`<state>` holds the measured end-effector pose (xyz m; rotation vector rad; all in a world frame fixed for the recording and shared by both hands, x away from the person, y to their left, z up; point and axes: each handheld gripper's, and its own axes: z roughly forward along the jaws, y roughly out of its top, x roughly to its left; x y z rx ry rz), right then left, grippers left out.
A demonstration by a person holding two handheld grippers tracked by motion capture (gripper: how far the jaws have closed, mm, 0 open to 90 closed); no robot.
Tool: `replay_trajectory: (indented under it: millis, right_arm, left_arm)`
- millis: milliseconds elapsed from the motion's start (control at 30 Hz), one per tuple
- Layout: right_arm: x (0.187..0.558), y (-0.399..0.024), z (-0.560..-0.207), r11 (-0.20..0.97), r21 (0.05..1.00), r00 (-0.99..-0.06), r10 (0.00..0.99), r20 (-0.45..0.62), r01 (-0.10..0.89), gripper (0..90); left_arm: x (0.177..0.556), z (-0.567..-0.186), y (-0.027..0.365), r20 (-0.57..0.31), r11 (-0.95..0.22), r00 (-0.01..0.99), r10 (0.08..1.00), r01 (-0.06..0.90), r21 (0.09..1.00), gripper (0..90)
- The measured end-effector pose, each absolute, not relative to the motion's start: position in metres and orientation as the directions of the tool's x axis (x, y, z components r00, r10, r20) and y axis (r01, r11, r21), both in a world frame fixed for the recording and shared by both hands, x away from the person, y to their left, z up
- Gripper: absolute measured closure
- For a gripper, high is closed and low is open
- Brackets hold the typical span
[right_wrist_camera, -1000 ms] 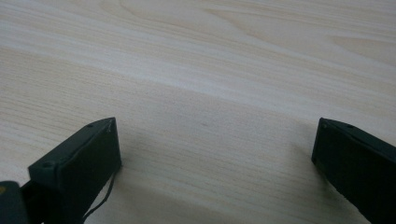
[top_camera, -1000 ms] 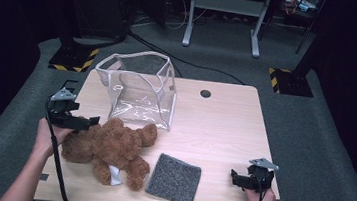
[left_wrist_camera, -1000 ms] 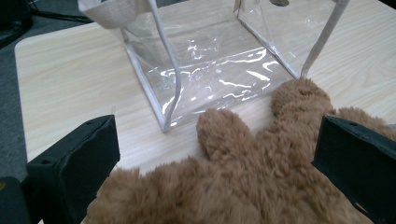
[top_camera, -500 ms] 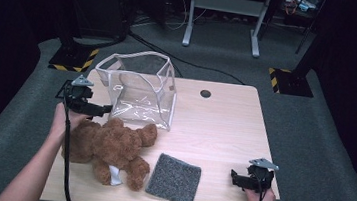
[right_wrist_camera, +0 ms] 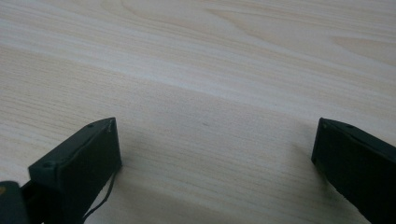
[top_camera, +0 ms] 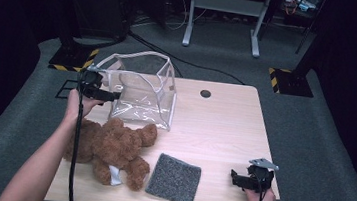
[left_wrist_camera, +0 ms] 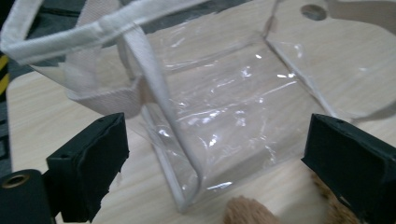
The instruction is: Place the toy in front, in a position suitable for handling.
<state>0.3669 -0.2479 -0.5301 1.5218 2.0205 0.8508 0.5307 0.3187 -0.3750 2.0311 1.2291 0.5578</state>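
A clear plastic bag [top_camera: 142, 90] with white trim stands open at the table's far left. Its near corner seam [left_wrist_camera: 163, 116] rises between the jaws of my left gripper [left_wrist_camera: 215, 140], which have just been closing a little but stand wide and do not press on it. In the high view my left gripper [top_camera: 112, 95] is at the bag's left side. A brown teddy bear [top_camera: 109, 146] lies in front of the bag, and its fur [left_wrist_camera: 245, 211] shows below the jaws. My right gripper [top_camera: 234, 178] [right_wrist_camera: 215, 140] rests open over bare wood at the front right.
A grey square cloth [top_camera: 174, 179] lies right of the bear near the front edge. The wooden table [top_camera: 223, 130] has a round cable hole [top_camera: 205, 93] at the back. Dark floor, cables and stand legs surround it.
My left gripper has moved from the bear's head away toward the bag's left side. The right gripper has stayed where it was.
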Motion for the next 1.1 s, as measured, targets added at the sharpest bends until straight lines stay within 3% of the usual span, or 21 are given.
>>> replay_trajectory:
  millis: [233, 367, 567, 700, 733, 867, 1100]
  right_arm:
    - [0.367, -0.248, -0.53, 0.189, 0.716, -0.273, 0.962, 0.002, 0.672, 0.5]
    - [0.367, -0.248, -0.53, 0.198, 0.715, -0.279, 0.96, -0.004, 0.67, 0.5]
    - [0.367, -0.248, -0.53, 0.196, 0.716, -0.277, 0.961, -0.003, 0.671, 0.5]
    - [0.367, -0.248, -0.53, 0.196, 0.716, -0.278, 0.961, -0.003, 0.67, 0.5]
    - [0.367, -0.248, -0.53, 0.195, 0.717, -0.277, 0.961, -0.003, 0.669, 0.5]
    - [0.367, -0.248, -0.53, 0.195, 0.717, -0.276, 0.961, -0.003, 0.669, 0.5]
    - [0.367, -0.248, -0.53, 0.194, 0.717, -0.276, 0.961, -0.003, 0.669, 0.5]
  left_arm:
    - [0.547, -0.367, 0.312, 0.08, -0.33, 0.416, 0.906, 0.576, 0.748, 19.9]
    - [0.553, -0.369, 0.312, 0.077, -0.317, 0.394, 0.916, 0.589, 0.743, 22.4]
    - [0.563, -0.372, 0.316, 0.043, -0.26, 0.347, 0.937, 0.61, 0.749, 33.1]
    - [0.566, -0.377, 0.317, 0.059, -0.252, 0.315, 0.947, 0.617, 0.746, 43.3]
    - [0.566, -0.378, 0.318, 0.063, -0.247, 0.305, 0.95, 0.614, 0.749, 54.2]
    - [0.567, -0.381, 0.319, 0.043, -0.241, 0.322, 0.946, 0.607, 0.757, 74.9]
    - [0.569, -0.381, 0.316, 0.066, -0.232, 0.288, 0.955, 0.592, 0.772, 85.5]
